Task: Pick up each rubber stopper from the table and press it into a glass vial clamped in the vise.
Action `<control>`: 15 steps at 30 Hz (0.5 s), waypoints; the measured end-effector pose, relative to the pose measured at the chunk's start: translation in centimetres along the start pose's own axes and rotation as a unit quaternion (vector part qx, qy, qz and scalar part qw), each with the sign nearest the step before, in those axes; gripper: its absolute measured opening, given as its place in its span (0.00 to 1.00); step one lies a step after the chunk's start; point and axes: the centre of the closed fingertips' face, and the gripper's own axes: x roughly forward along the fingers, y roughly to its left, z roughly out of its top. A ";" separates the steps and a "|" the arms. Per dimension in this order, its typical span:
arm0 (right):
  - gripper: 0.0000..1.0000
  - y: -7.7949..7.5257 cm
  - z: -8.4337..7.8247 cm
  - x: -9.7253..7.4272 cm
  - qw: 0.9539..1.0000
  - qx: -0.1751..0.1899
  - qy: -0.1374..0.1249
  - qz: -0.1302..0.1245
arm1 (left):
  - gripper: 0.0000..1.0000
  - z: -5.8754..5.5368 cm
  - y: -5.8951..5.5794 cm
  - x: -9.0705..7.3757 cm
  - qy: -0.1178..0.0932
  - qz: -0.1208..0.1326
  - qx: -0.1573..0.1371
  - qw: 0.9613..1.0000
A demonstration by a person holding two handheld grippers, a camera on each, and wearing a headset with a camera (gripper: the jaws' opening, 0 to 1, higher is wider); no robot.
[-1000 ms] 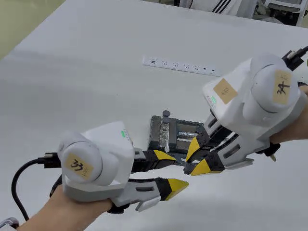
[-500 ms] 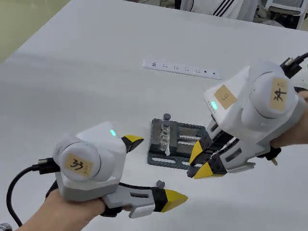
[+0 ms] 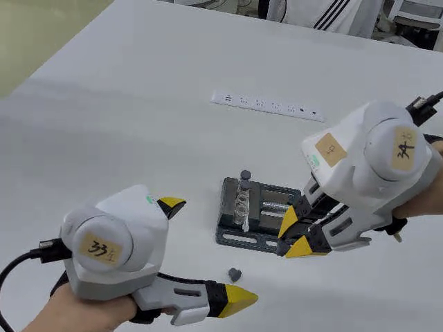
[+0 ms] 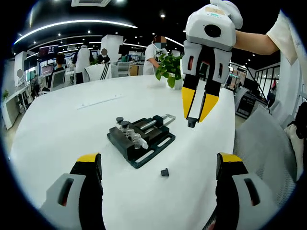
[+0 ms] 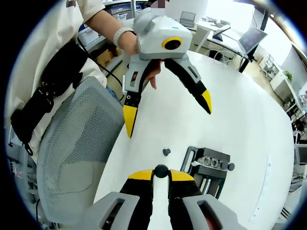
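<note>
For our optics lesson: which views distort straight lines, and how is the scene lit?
Left gripper view: fisheye bows the table edge; ceiling light strips glare. Right gripper view: same bulge. Head view: power strip looks straight, soft even light, faint shadows.

"33" was handwritten on the tan paper sticker [image 3: 95, 250] on the round rear cap of the white, yellow-tipped left gripper [image 3: 208, 252], near left. "34" was on the tan cap sticker [image 3: 405, 149] of the matching white right gripper [image 3: 291, 236], right. Its tan square body sticker [image 3: 330, 149] bore a mark too faint to read.
</note>
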 end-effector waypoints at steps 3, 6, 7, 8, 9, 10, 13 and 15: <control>0.05 -1.1 -0.1 -0.2 1.000 -0.015 0.007 -0.005 | 0.99 0.0 0.0 -0.1 -0.003 0.000 -0.001 1.000; 0.05 -2.8 -0.1 -0.5 0.999 -0.029 0.013 -0.010 | 0.98 0.0 0.2 -0.3 -0.006 0.003 -0.003 1.000; 0.05 -3.2 -0.1 -0.5 0.999 -0.033 0.015 -0.011 | 0.98 0.0 0.2 -0.3 -0.007 0.003 -0.003 1.000; 0.05 -3.6 0.0 -0.6 0.999 -0.037 0.017 -0.012 | 0.97 0.0 0.2 -0.3 -0.007 0.003 -0.004 1.000; 0.05 -4.4 0.1 -0.7 0.999 -0.045 0.019 -0.018 | 0.96 0.0 0.4 -0.3 -0.008 0.003 -0.005 1.000; 0.05 -4.8 0.1 -0.8 0.998 -0.048 0.020 -0.018 | 0.96 0.0 0.6 -0.4 -0.008 0.004 -0.006 1.000; 0.05 -6.5 0.1 -0.8 0.998 -0.060 0.024 -0.021 | 0.96 -0.1 0.9 -0.4 -0.009 0.008 -0.007 1.000; 0.05 -7.6 -0.1 -0.6 0.997 -0.068 0.028 -0.024 | 0.95 -0.1 0.9 -0.4 -0.010 0.010 -0.009 1.000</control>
